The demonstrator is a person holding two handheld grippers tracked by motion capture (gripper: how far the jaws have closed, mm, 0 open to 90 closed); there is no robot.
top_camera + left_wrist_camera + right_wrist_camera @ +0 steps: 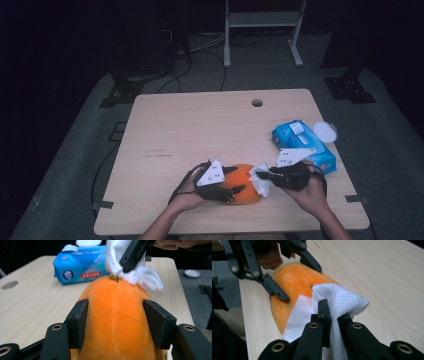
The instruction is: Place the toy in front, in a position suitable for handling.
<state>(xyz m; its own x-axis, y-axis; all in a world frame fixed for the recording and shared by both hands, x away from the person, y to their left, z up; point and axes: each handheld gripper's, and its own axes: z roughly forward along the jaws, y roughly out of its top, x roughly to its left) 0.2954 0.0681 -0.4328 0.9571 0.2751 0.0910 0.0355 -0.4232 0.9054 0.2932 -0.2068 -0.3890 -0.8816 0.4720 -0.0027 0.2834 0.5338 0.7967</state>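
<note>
near the front edge of the desk (165, 125), an orange plush fruit (245, 182) lies on its side between the person's 2 hands. the left tongs (116, 322) straddle its body, the 2 black pads pressing into the fuzzy flanks, so it is pinched across its widest part. the right tongs (332, 315) are pressed together on a white wipe (342, 301), which rests against the stem end of the fruit. the fruit looks soft and light: its nap should give grip, but the filling will likely yield under a squeeze, so a broad hold across the middle seems safer than one near the tapering end. the wipe is limp and thin and may tear or slip loose. a blue wipe pack (302, 142) sits near the right edge of the desk.
</note>
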